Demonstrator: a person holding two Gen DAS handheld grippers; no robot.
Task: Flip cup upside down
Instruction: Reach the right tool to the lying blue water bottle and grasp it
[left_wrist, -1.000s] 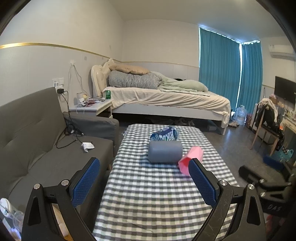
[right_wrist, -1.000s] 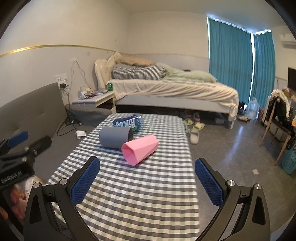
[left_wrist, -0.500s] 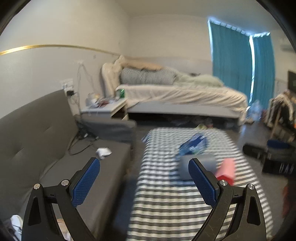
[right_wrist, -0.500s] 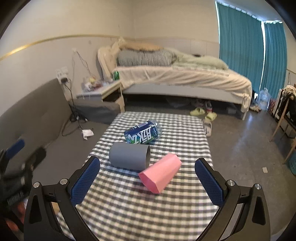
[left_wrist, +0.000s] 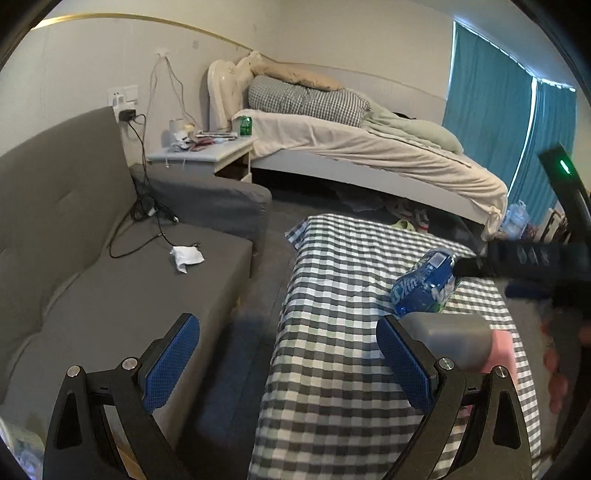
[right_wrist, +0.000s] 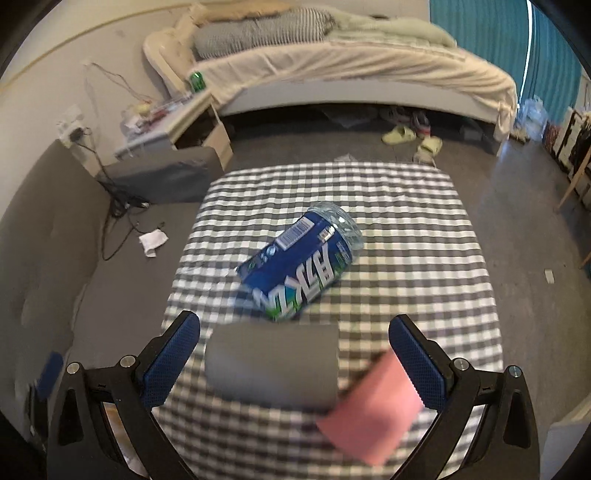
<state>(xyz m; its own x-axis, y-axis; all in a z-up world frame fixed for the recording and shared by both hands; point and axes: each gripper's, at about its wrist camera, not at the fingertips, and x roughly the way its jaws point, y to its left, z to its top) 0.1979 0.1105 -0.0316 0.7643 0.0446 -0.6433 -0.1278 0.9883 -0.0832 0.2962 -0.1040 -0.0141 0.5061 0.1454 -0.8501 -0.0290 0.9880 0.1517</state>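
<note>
A grey cup lies on its side on the checked table, with a pink cup on its side just to its right. My right gripper hovers open above both; the cups show between its blue pads, blurred. In the left wrist view the grey cup and a sliver of the pink cup lie behind the right pad. My left gripper stands open over the table's left edge, holding nothing. The right gripper's black body reaches in from the right there.
A blue-labelled plastic bottle lies on its side just beyond the grey cup. A grey sofa with a cable and a crumpled tissue runs along the left. A bedside table and a bed stand behind. Slippers lie on the floor.
My right gripper has moved forward and tilted down over the cups, which now sit between its pads. My left gripper has swung left toward the sofa, off the table's middle.
</note>
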